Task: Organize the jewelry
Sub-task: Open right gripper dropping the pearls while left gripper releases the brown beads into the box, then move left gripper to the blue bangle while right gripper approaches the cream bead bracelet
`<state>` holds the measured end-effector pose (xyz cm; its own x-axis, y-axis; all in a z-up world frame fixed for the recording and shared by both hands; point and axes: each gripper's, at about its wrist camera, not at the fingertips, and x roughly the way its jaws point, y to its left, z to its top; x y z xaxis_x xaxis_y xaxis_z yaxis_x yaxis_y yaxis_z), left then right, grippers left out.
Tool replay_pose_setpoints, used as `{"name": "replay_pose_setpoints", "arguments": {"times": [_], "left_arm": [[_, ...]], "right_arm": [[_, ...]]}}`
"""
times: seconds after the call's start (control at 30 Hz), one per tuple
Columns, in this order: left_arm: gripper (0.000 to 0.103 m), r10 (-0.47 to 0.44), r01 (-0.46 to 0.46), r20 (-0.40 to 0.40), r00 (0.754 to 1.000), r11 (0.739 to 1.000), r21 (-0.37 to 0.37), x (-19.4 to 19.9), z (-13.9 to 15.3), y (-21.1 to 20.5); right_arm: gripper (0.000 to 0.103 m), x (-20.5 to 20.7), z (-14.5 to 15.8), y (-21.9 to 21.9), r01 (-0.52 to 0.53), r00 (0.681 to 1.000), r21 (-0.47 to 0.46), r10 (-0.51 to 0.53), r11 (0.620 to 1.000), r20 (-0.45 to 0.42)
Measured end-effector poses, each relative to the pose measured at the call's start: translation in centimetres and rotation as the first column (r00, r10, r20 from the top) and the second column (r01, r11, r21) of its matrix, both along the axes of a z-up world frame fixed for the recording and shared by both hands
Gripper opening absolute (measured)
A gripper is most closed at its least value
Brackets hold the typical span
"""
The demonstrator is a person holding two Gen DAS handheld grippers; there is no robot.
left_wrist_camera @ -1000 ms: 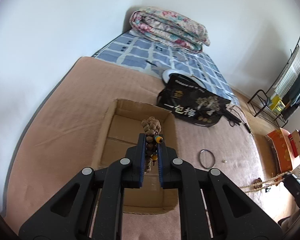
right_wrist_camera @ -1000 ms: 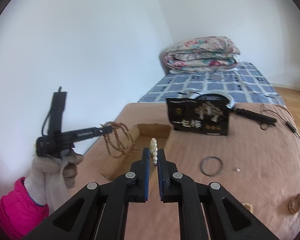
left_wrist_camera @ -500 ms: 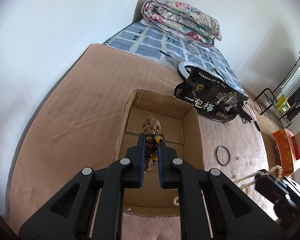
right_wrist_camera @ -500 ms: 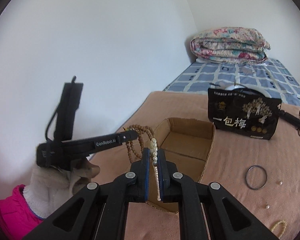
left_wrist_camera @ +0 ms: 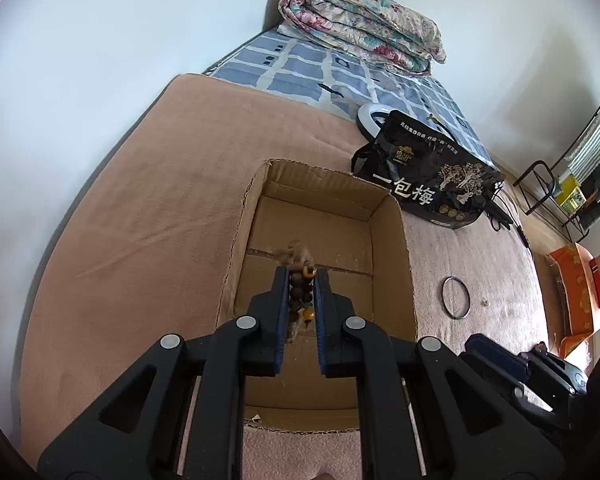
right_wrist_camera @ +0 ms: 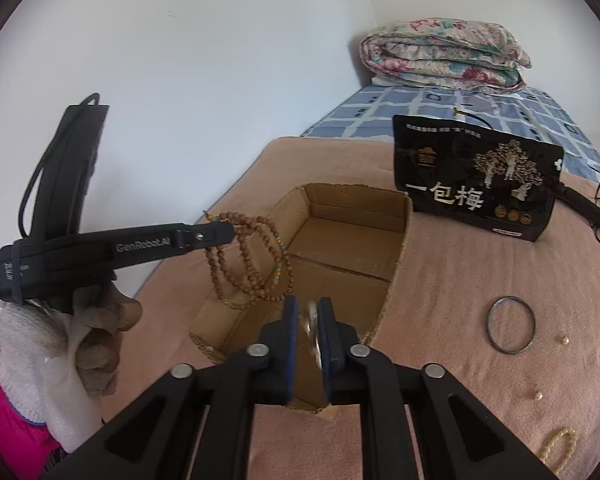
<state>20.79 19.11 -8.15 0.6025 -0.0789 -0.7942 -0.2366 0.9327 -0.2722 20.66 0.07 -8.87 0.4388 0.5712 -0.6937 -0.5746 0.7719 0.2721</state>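
Observation:
An open cardboard box [left_wrist_camera: 392, 248] [right_wrist_camera: 400, 248] lies on the tan blanket. My left gripper [left_wrist_camera: 302, 276] is shut on a brown wooden bead necklace [left_wrist_camera: 300, 292], held over the box; from the right wrist view its loops [right_wrist_camera: 256, 264] hang beside the box's left wall. My right gripper [right_wrist_camera: 308, 308] is shut on a pearl strand [right_wrist_camera: 313, 328], blurred, above the box's near end; a bit of the strand [right_wrist_camera: 366, 336] hangs past the box's right wall.
A dark ring bangle [right_wrist_camera: 510, 326] [left_wrist_camera: 454, 297], loose pearls [right_wrist_camera: 564, 340] and a pale bead bracelet [right_wrist_camera: 556, 448] lie on the blanket right of the box. A black printed bag [right_wrist_camera: 476, 184] stands behind it. A folded quilt [left_wrist_camera: 360, 24] lies far back.
Both grippers have moved closer over the box, which now looks larger. The pearl strand is swinging and blurred between the right fingers. The wooden beads still hang from the left gripper.

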Motion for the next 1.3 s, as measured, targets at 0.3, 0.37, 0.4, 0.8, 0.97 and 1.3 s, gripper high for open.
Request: {"name": "replay_pose_setpoints", "arguments": {"times": [0.3, 0.37, 0.4, 0.8, 0.97, 1.3], "left_arm": [[0.035, 0.004, -0.005, 0.037, 0.999, 1.0, 0.023, -0.4, 1.4, -0.4], [0.035, -0.001, -0.001, 0.045, 0.999, 0.999, 0.033, -0.5, 1.7, -0.7], [0.035, -0.003, 0.001, 0.05, 0.999, 0.999, 0.039, -0.6, 1.8, -0.9], [0.035, -0.034, 0.023, 0.119, 0.992, 0.996, 0.091, -1.3, 3.1, -3.7], [0.04, -0.077, 0.064, 0.12, 0.99, 0.992, 0.108, -1.0, 3.4, -6.1], [0.07, -0.162, 0.153, 0.101, 0.982, 0.984, 0.094, -0.1, 2.9, -11.2]], "right_arm": [[0.042, -0.4, 0.7, -1.2, 0.028, 1.0, 0.009, -0.028, 1.0, 0.013], [0.044, -0.5, 0.8, -1.7, 0.038, 0.999, 0.006, -0.038, 0.999, 0.019], [0.045, -0.6, 0.9, -1.9, 0.043, 0.999, 0.002, -0.043, 0.999, 0.023], [0.07, -1.0, 2.0, -7.0, 0.152, 0.986, -0.034, -0.149, 0.988, 0.08], [0.088, -1.2, 2.8, -10.4, 0.233, 0.966, -0.059, -0.225, 0.971, 0.126], [0.103, -1.0, 4.0, -18.4, 0.398, 0.908, -0.066, -0.383, 0.915, 0.169]]}}
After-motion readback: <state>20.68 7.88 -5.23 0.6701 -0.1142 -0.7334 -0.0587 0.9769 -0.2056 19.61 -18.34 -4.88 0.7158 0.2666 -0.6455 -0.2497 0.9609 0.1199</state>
